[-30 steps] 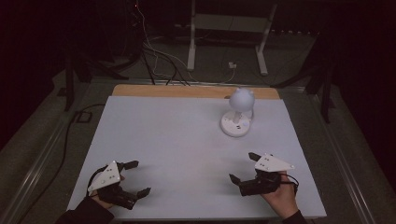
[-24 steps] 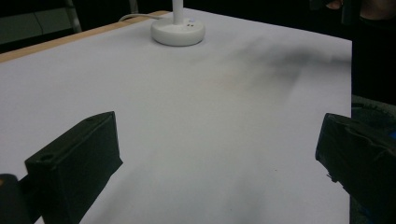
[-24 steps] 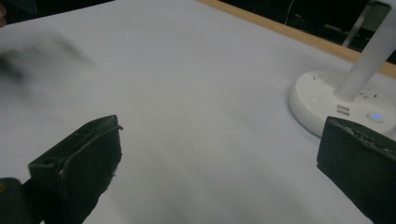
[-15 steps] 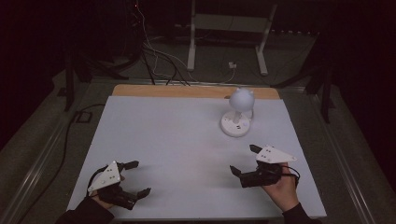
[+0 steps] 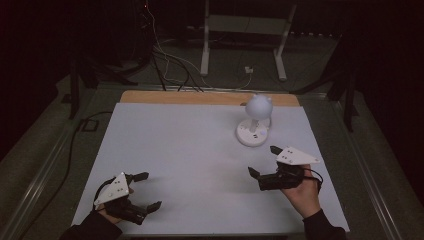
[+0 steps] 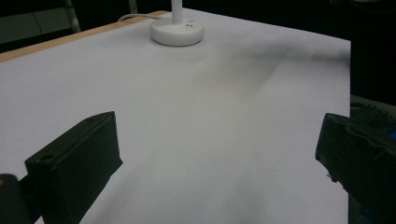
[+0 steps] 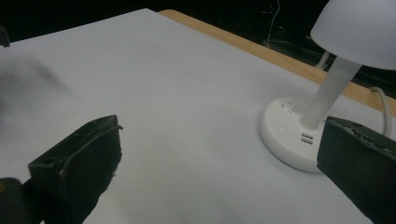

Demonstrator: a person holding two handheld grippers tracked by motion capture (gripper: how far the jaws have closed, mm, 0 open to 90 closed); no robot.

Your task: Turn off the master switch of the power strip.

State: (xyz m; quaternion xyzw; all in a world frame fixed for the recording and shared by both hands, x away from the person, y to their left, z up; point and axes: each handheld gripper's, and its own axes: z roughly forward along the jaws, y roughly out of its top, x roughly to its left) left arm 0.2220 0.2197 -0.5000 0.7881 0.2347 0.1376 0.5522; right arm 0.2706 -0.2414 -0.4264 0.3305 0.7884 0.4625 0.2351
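Observation:
A small white desk lamp with a round base and dome shade stands at the far right of the white table. Its base lies far ahead in the left gripper view; the base and shade are near in the right gripper view. My left gripper rests open at the near left corner, with nothing between its jaws. My right gripper is open too, a short way in front of the lamp, its jaws apart and holding nothing.
A wooden strip edges the table's far side. The lamp's white cable runs off behind it. Beyond the table are cables on the floor and a white stand's legs. The room is dark.
My right gripper has moved forward and slightly left, closer to the lamp. The left gripper has stayed where it was.

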